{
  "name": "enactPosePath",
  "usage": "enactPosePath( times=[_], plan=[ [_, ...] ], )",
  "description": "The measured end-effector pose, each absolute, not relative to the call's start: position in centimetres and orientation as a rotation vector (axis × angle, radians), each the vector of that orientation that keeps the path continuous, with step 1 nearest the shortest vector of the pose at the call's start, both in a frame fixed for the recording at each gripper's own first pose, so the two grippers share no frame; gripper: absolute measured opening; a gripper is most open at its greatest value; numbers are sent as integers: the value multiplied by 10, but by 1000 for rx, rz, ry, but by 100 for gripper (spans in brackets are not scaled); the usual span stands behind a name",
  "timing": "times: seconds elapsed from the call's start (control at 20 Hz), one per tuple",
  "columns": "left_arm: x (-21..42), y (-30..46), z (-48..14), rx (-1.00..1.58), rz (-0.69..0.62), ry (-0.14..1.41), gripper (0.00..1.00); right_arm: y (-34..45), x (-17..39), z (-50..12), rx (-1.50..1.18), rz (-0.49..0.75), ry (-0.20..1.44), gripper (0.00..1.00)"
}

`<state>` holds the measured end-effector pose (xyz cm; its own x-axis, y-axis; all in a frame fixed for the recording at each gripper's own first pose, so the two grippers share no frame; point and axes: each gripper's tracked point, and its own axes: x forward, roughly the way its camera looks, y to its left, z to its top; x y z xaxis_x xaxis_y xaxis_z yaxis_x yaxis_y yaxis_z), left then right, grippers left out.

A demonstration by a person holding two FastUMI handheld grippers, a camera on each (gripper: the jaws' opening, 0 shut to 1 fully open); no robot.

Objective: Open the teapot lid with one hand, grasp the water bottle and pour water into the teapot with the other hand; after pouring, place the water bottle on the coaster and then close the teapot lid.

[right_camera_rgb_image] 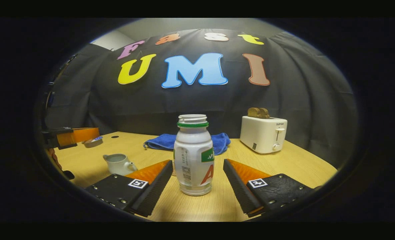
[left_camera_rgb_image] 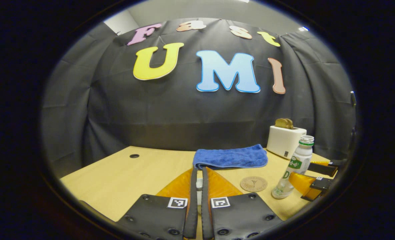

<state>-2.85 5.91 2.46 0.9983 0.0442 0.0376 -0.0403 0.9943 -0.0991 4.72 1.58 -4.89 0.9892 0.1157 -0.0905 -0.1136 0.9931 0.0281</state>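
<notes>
Bottle [right_camera_rgb_image: 194, 156] upright btwn open right tool [right_camera_rgb_image: 194, 186] fingers

From the left gripper view, the left gripper [left_camera_rgb_image: 199, 186] sits low over the wooden table [left_camera_rgb_image: 117, 180] with its two fingers drawn almost together, a small pale thing showing in the narrow slit between them, too hidden to name. Just past the fingertips lies a folded blue cloth [left_camera_rgb_image: 230, 156], with a round coaster [left_camera_rgb_image: 253, 183] on the bare wood near it. To the right of the coaster the uncapped water bottle [left_camera_rgb_image: 294, 166] stands slightly tilted between the spread fingers of the right gripper [left_camera_rgb_image: 312, 178], and a white toaster [left_camera_rgb_image: 285, 140] holding bread stands behind it by the booth wall.
</notes>
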Motion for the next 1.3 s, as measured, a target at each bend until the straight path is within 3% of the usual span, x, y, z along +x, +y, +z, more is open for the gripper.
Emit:
enactPosePath(
  times=[0.1, 0.4, 0.45, 0.7, 1.0, 1.3],
  plan=[
    [-31, 66, 16, -106, 52, -26, 12, 17, 51, -54, 24, 121, 106, 94],
    [-35, 86, -8, -140, 77, 11, 15, 20, 57, -67, 15, 121, 141, 88],
    [-37, 91, -12, -143, 82, 15, 15, 21, 58, -70, 14, 123, 151, 79],
    [-37, 108, -29, -163, 104, 38, 12, 27, 59, -68, -62, 111, 165, 73],
    [-42, 130, -38, -152, 146, 50, 15, 37, 63, -49, -339, 57, 143, 73],
    [-49, 151, -35, -149, 180, 41, 12, 54, 72, -30, -748, 36, 108, 73]
  ],
)
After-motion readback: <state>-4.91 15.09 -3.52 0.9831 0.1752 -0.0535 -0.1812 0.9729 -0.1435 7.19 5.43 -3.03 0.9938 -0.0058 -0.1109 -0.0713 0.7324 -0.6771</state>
